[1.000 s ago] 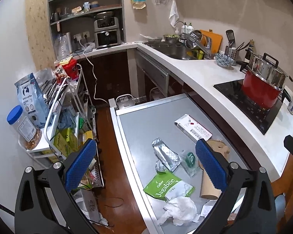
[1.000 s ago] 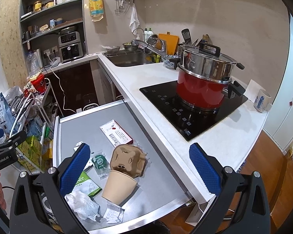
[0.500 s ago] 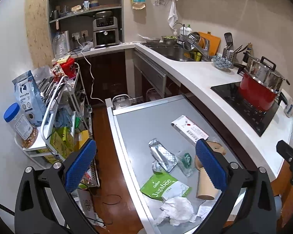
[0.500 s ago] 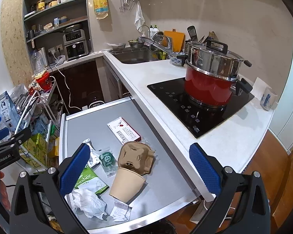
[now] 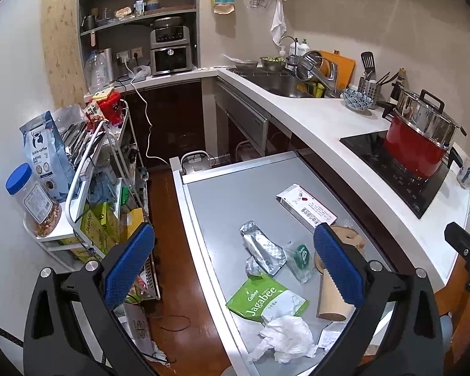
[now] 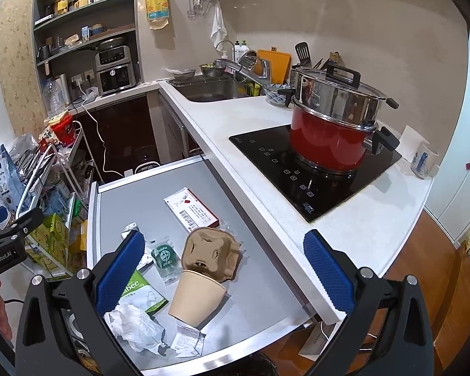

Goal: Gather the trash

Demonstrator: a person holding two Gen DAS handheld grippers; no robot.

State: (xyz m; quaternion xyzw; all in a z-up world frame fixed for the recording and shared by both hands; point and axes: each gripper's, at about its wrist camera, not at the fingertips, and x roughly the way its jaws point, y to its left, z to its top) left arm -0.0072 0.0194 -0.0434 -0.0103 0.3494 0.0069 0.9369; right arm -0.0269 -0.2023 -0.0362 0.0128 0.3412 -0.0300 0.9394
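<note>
Trash lies on the grey table (image 5: 228, 200) (image 6: 131, 206): a tan paper cup (image 6: 197, 297) (image 5: 330, 300) on its side, a brown cup carrier (image 6: 210, 253), a green Jagabee bag (image 5: 266, 296) (image 6: 141, 291), crumpled white tissue (image 5: 285, 338) (image 6: 134, 326), a silver foil wrapper (image 5: 260, 247), a small green sachet (image 5: 300, 258) (image 6: 164, 255), a white and red box (image 5: 307, 208) (image 6: 191, 211) and a receipt (image 6: 186, 341). My left gripper (image 5: 232, 269) and right gripper (image 6: 222, 275) are both open and empty, held above the table's near end.
A white counter (image 6: 235, 131) runs along the right with a red pot (image 6: 332, 134) on a black hob and a sink (image 6: 210, 89) behind. A wire cart (image 5: 87, 169) full of packets stands left of the table, across a narrow strip of wood floor (image 5: 178, 282).
Both grippers have drawn back and up a little from the table, so more of the kitchen shows. Their jaws stay open. The trash has not moved.
</note>
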